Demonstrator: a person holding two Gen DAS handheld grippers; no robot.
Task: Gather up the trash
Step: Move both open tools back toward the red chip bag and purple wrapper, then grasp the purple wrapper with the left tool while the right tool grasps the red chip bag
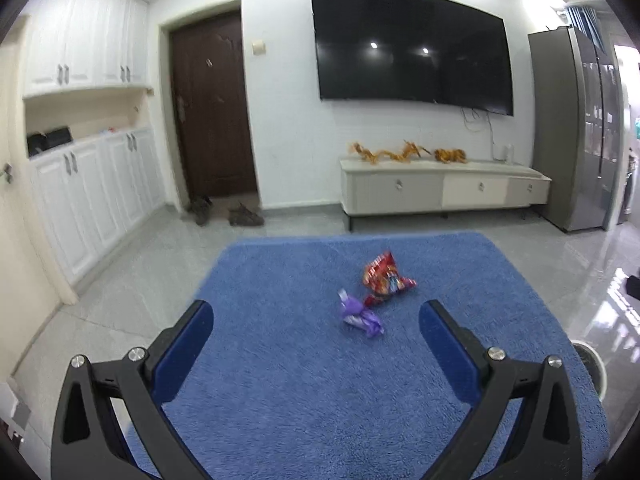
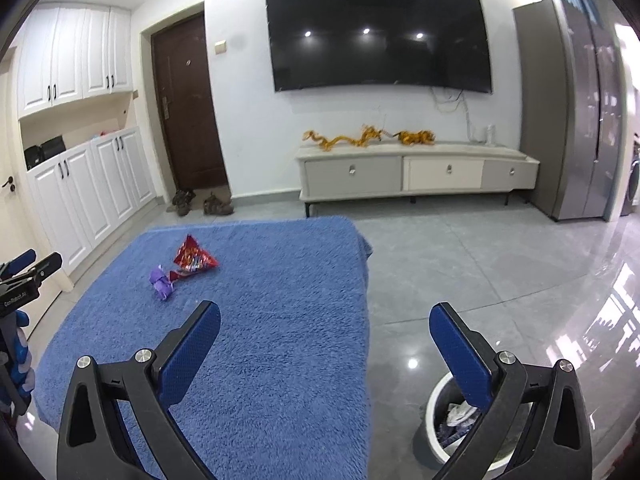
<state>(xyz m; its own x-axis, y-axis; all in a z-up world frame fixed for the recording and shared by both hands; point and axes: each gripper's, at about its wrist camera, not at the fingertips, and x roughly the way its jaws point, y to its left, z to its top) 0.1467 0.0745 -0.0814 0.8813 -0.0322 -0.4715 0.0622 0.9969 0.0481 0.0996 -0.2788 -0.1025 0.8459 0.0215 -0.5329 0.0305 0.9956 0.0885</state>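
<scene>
A crumpled red snack bag (image 1: pixel 383 278) (image 2: pixel 193 261) and a crumpled purple wrapper (image 1: pixel 358 315) (image 2: pixel 161 281) lie side by side, touching, on a table covered with a blue fluffy cloth (image 1: pixel 280 380) (image 2: pixel 280 340). My left gripper (image 1: pixel 316 316) is open, just short of the purple wrapper, with nothing between its fingers. My right gripper (image 2: pixel 325 320) is open and empty over the table's right edge, well to the right of the trash. The left gripper's tip (image 2: pixel 34 265) shows at the right wrist view's left edge. A white bin (image 2: pixel 456 420) holding crumpled waste stands on the floor under my right finger.
The bin's rim (image 1: pixel 592 364) peeks past the table's right edge. Beyond the table: glossy grey tiled floor (image 2: pixel 480 260), a low TV cabinet (image 2: pixel 412 172) under a wall TV (image 2: pixel 378 36), a brown door (image 1: pixel 214 120) with shoes (image 1: pixel 224 212), white cupboards (image 1: pixel 92 184), and a tall grey cabinet (image 2: pixel 576 112).
</scene>
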